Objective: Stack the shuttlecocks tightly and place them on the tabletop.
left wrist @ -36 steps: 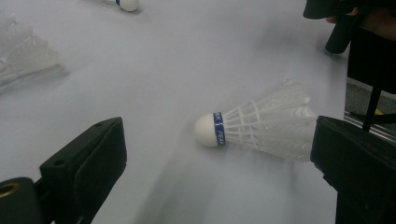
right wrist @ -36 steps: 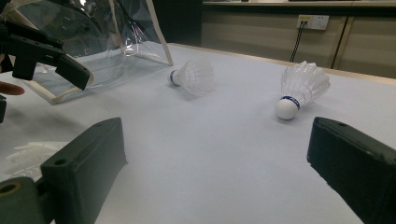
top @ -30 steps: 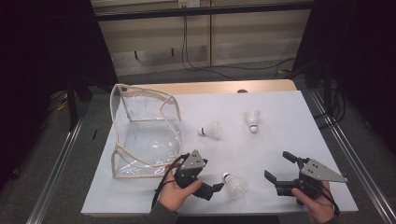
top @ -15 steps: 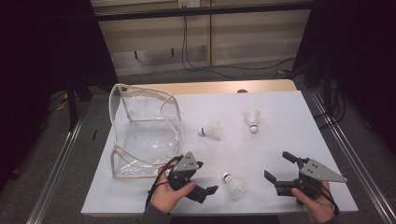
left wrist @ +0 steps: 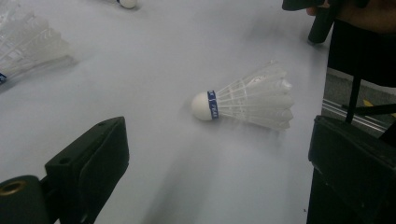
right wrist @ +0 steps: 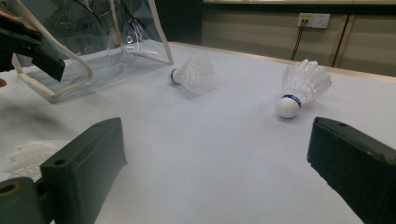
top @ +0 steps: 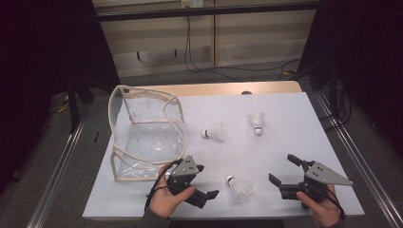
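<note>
Three white shuttlecocks lie on the white table [top: 285,142]. The nearest one [top: 239,188] rests on its side by the front edge, cork with a blue band [left wrist: 205,106] pointing left in the left gripper view. My left gripper [top: 207,180] is open just left of it, not touching, with the shuttlecock [left wrist: 247,100] ahead of its jaws. My right gripper [top: 281,168] is open and empty at the front right. The right gripper view looks toward the two farther shuttlecocks [right wrist: 194,73] [right wrist: 301,86], which lie mid-table [top: 215,133] [top: 256,122].
A clear plastic bag with a cream trim [top: 142,137] stands open on the table's left side, and also shows in the right gripper view [right wrist: 93,42]. The table's front edge runs just below both hands. Metal rails flank the table.
My left gripper has drawn back slightly to the left and toward the front edge, away from the nearest shuttlecock. The right gripper and the shuttlecocks have stayed put.
</note>
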`<state>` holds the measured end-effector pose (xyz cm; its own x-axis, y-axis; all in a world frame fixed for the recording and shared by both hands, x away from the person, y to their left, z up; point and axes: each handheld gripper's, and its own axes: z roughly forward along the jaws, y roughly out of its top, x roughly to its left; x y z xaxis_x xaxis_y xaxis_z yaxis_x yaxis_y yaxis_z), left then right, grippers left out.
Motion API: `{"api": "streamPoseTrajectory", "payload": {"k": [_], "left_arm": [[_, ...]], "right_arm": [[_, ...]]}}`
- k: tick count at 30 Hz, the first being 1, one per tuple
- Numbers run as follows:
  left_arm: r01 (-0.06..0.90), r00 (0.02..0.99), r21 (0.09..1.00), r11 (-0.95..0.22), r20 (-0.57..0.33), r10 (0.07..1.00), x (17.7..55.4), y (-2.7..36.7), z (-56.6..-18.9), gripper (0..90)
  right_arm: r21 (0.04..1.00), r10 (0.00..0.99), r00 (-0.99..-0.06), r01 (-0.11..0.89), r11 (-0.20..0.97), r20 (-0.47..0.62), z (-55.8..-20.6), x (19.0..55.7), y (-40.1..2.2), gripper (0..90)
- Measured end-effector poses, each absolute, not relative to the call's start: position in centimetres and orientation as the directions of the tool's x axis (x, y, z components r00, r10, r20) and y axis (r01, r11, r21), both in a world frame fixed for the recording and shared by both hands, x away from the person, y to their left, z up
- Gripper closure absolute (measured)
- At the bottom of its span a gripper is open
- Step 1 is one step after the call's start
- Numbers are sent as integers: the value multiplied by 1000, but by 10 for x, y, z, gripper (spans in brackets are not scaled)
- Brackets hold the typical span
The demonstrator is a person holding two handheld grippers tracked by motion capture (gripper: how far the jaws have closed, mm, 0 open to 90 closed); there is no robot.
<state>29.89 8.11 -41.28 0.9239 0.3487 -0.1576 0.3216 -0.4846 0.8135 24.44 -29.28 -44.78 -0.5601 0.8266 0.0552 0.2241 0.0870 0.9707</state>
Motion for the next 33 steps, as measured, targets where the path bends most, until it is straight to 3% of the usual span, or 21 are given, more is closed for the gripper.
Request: {"api": "streamPoseTrajectory", "payload": {"k": [33], "left_arm": [[339,918,805,-487,-171,357,300,112,-412,58]], "right_arm": [[971,826,-562,218,95,45,-447,244,-293,33]]}}
